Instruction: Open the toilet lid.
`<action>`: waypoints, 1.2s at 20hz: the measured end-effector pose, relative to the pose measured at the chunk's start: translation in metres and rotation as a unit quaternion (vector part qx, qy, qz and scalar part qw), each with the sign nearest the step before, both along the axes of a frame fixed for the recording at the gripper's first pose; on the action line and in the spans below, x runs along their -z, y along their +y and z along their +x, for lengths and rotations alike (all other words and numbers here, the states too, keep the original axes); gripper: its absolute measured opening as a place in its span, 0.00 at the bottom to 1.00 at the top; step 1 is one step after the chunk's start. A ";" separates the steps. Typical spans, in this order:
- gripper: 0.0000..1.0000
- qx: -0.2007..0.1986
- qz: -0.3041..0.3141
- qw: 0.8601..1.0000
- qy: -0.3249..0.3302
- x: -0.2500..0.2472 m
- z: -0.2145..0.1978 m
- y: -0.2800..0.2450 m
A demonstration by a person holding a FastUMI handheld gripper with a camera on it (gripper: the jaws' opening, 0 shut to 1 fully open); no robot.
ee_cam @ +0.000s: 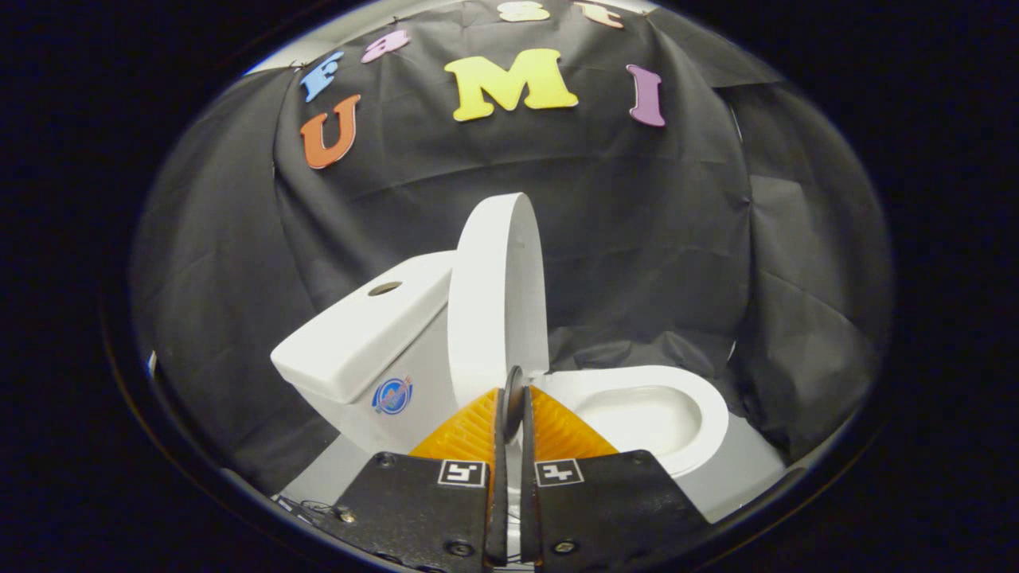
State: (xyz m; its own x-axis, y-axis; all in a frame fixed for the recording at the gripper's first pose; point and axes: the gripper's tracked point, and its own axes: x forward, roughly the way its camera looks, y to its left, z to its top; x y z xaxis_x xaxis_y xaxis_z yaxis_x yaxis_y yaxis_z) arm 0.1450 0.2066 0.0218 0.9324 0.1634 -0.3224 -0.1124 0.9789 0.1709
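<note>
A white toy-sized toilet stands on a pale platform. Its lid [493, 310] is raised upright, seen nearly edge-on, with its back towards the tank [358, 334]. The seat and bowl [637, 414] lie uncovered to the right of the lid. My gripper [513, 390], with orange ribbed fingers [466, 434], sits at the lid's lower rim. The fingers stand almost together, and the lid's thin white edge runs down into the narrow slot between them, so they pinch the lid.
The tank lid has a round flush hole [384, 288] on top and a blue sticker [392, 395] on its side. The grey platform [740, 469] extends past the bowl on the right. Black cloth hangs close behind and around the toilet.
</note>
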 end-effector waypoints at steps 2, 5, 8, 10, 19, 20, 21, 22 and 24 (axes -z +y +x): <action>0.10 -0.001 -0.006 1.000 -0.003 -0.001 0.000 0.004; 0.10 -0.007 -0.018 1.000 -0.006 0.000 0.002 0.013; 0.11 -0.014 -0.031 0.999 -0.007 0.000 0.002 0.023; 0.11 -0.018 -0.042 0.999 -0.008 0.001 0.003 0.029; 0.11 -0.032 -0.085 0.996 -0.013 0.004 0.005 0.057; 0.11 -0.033 -0.093 0.995 -0.014 0.004 0.005 0.058; 0.11 -0.034 -0.099 0.994 -0.013 0.005 0.005 0.059; 0.11 -0.033 -0.108 0.994 -0.014 0.004 0.006 0.058; 0.11 -0.027 -0.129 0.991 -0.017 0.002 0.006 0.051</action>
State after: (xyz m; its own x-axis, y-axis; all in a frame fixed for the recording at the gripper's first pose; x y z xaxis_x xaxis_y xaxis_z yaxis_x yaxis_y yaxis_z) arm 0.1508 0.2576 0.0194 0.9353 0.1289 -0.3294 -0.1669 0.9819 -0.0895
